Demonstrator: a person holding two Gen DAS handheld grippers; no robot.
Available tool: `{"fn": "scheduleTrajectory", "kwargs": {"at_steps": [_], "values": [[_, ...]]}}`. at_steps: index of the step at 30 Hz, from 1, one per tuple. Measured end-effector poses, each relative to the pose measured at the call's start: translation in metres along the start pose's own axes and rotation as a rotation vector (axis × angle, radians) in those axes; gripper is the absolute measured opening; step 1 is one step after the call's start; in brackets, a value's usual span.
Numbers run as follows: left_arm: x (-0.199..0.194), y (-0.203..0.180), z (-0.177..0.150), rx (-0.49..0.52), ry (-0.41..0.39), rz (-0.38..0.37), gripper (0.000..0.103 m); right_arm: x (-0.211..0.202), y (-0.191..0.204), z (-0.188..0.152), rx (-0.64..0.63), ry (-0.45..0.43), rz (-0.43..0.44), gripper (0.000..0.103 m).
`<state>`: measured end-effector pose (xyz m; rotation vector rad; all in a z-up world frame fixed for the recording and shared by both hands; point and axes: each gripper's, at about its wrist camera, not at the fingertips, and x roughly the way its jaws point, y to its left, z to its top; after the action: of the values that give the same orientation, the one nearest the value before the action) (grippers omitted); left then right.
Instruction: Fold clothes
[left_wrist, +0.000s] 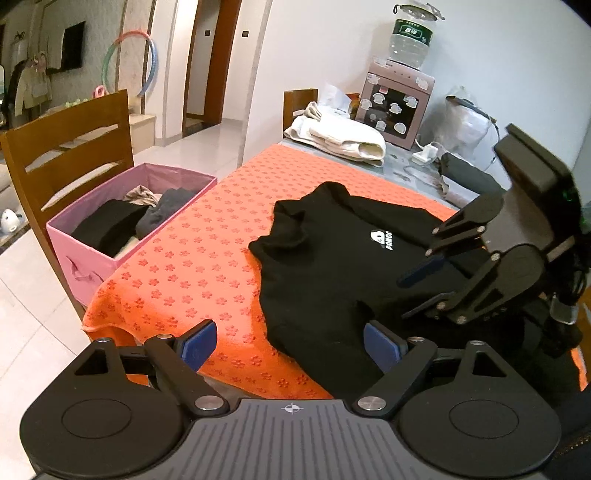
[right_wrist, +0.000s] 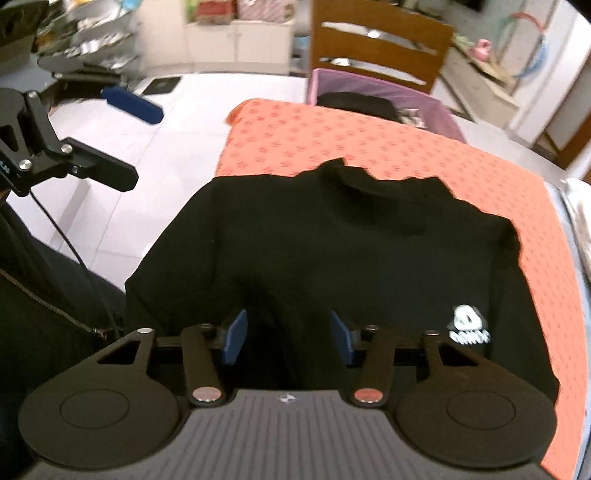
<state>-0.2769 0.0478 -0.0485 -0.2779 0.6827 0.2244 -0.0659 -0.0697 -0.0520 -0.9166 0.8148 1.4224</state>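
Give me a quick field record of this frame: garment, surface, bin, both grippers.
garment: black top, spread on the mat, white logo up
surface: orange mat on the table
bin: pink box beside the table, clothes inside
left gripper: open, at the top's near edge, nothing gripped
right gripper: fingers apart over the top, grip not clear

The left gripper (left_wrist: 290, 345) hangs above the black shirt's (left_wrist: 332, 258) near edge, jaws spread wide. The right gripper (right_wrist: 288, 336) tilts steeply over the shirt, jaws half apart, gripping nothing.
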Motion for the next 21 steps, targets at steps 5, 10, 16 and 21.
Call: {"fn": "scheduleTrajectory", "kwargs": {"at_steps": [5,10,16,21], "values": [[0.005,0.004,0.002,0.018,0.014,-0.002,0.075,0.008,-0.005,-0.005,0.092,0.029,0.002,0.008],[0.019,0.008,0.007,0.068,0.041,-0.031,0.049,-0.035,-0.018,-0.029,0.341,-0.072,-0.080,0.005],[0.037,0.003,0.019,0.176,0.060,-0.153,0.041,-0.113,-0.023,-0.085,0.729,-0.217,-0.275,0.005],[0.052,-0.009,0.028,0.314,0.092,-0.364,0.054,-0.170,-0.002,-0.149,1.064,-0.330,-0.458,0.005]]}}
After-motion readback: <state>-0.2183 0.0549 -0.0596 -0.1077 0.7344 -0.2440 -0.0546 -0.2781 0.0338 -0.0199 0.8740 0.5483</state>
